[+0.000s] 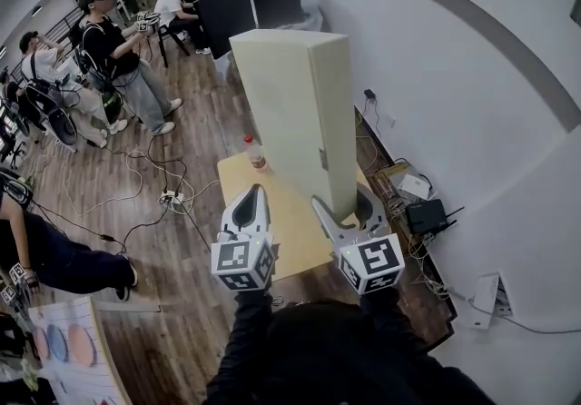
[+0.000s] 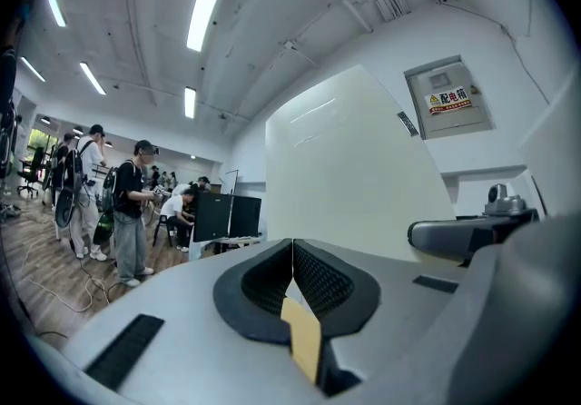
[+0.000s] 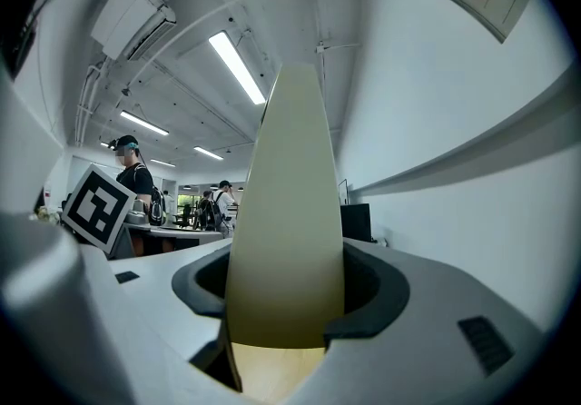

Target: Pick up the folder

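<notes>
Folder (image 1: 295,103): tall, cream-coloured and box-shaped; it stood upright on its narrow end at the right side of the table, with a narrow edge towards the person.
Folder's foot: it was down at the tabletop; whether it rested there or was just clear of it could not be told.
Right gripper (image 3: 286,303): its jaws stood well apart and were clamped on the folder's narrow edge low down, one pad against each broad face, and the folder filled the gap between them.
Left gripper (image 2: 292,258): its jaws were together with nothing between them; only a sliver of the tabletop showed below the closed pads. It was held level over the table, just left of the folder and apart from it.
Marker cubes: one sat at the near end of each gripper; the left gripper's cube (image 3: 95,203) showed at the left of the right gripper view.
Table (image 1: 277,212): small, with a pale wooden top, set close to the white wall.
Bottle (image 1: 255,152): clear, with a red cap, upright at the far left corner of the table, just beside the folder's far end.
Wall cabinet (image 2: 449,99): grey, with a yellow and red warning label, high on the wall behind the folder.
Floor: dark wood planks, with loose cables (image 1: 154,185) trailing left of the table.
Background: several people (image 1: 113,44) stood or sat near desks with black monitors (image 1: 227,17) at the far end of the room.
</notes>
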